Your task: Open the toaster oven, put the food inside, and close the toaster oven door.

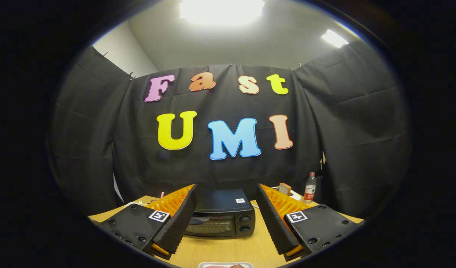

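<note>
Gripper view: jaws of the gripper (226, 190) spread wide, empty; toaster oven (223, 217) ahead, door apparently closed.

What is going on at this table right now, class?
A person holds a hand-held gripper over a wooden table, its fingers spread open and holding nothing. Straight ahead, seen between the fingers, sits a black toaster oven with its door shut. A plate with food lies on the table just under the gripper. Beyond the right finger stands a water bottle. Nothing has been opened or loaded yet.
</note>
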`<state>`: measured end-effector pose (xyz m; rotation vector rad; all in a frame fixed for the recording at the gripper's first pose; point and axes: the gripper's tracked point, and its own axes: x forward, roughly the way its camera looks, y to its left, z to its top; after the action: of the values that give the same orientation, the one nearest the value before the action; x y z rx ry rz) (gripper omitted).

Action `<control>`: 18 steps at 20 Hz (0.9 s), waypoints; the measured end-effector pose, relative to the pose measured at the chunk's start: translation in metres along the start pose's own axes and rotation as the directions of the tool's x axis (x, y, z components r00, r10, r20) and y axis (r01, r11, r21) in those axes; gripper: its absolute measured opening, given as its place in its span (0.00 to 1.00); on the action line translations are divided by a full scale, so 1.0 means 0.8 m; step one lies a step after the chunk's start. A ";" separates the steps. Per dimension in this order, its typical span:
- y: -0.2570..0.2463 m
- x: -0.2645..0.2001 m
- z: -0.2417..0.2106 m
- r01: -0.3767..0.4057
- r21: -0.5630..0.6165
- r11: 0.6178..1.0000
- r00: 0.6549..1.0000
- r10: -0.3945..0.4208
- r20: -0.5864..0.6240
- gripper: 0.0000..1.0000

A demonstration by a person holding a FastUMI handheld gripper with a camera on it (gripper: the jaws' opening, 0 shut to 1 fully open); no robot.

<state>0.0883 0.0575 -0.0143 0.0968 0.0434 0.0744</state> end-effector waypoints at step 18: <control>0.105 0.154 -0.163 -0.099 -0.006 0.995 0.965 0.095 -0.244 0.97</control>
<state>0.1989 0.1623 -0.1404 0.0709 0.2836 0.1843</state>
